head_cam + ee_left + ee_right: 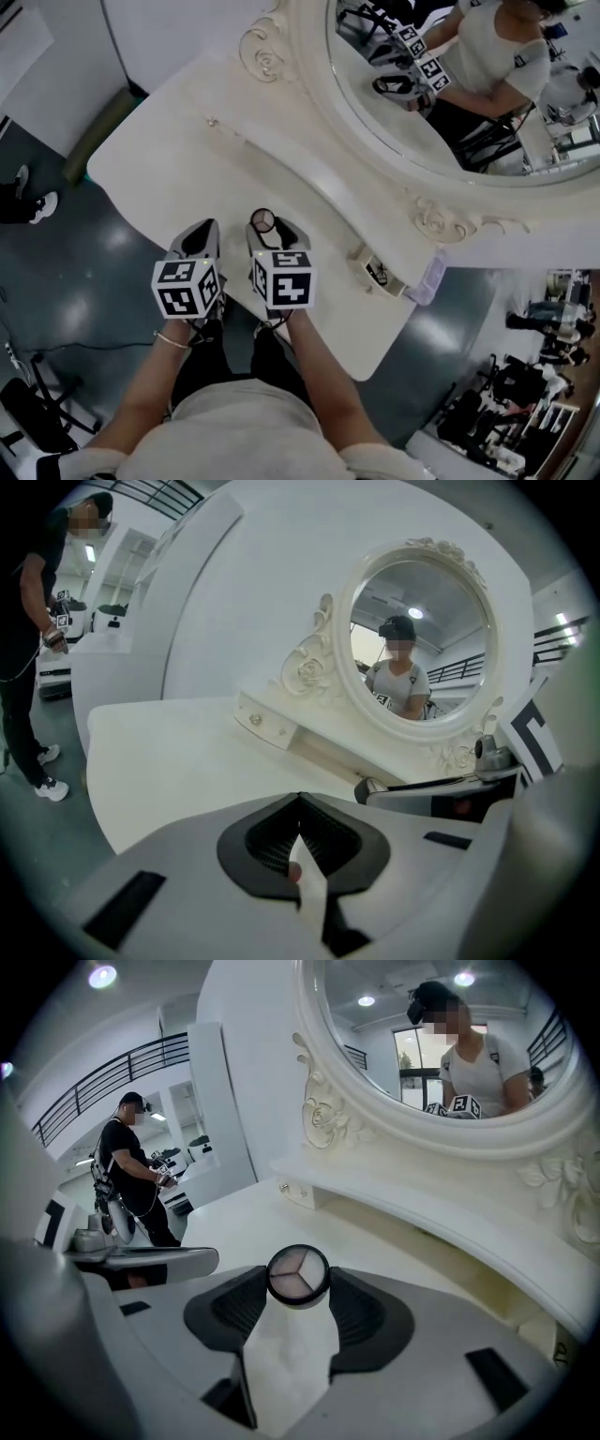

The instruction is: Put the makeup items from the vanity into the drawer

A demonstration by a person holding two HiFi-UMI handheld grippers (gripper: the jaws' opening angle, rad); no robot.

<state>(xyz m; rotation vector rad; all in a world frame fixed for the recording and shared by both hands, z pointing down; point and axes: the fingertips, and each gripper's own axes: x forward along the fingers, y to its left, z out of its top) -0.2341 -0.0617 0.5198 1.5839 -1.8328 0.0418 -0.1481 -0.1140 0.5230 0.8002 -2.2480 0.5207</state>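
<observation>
- A bright workroom with a grey floor (84, 281); a white vanity surface (187, 178) stands against the wall under an oval mirror (450, 94) in a carved frame; most of the surface is bare.
- The right gripper (298, 1283) pinches a small round compact (263, 220) by its rim, its three-part face turned back toward the holder; it hangs above the near edge of the surface, and lifted like that it looks ready to be carried off.
- The left gripper (300, 803) hovers just beside it, jaws pressed together at the tips, with nothing I can make out held; my guess is that it is free to tend the drawer.
- The drawer (377, 270) looks already pulled out, over at the right under the raised shelf (281, 733) below the mirror; something dark lies in it; a pale lilac thing (427, 279) sits just beside it, too small to name.
- I see nothing standing between the compact and the drawer; the shelf edge above the drawer is what I would watch on the way in.
- A person in dark clothes (131, 1171) stands well apart in the background, out of the way.
</observation>
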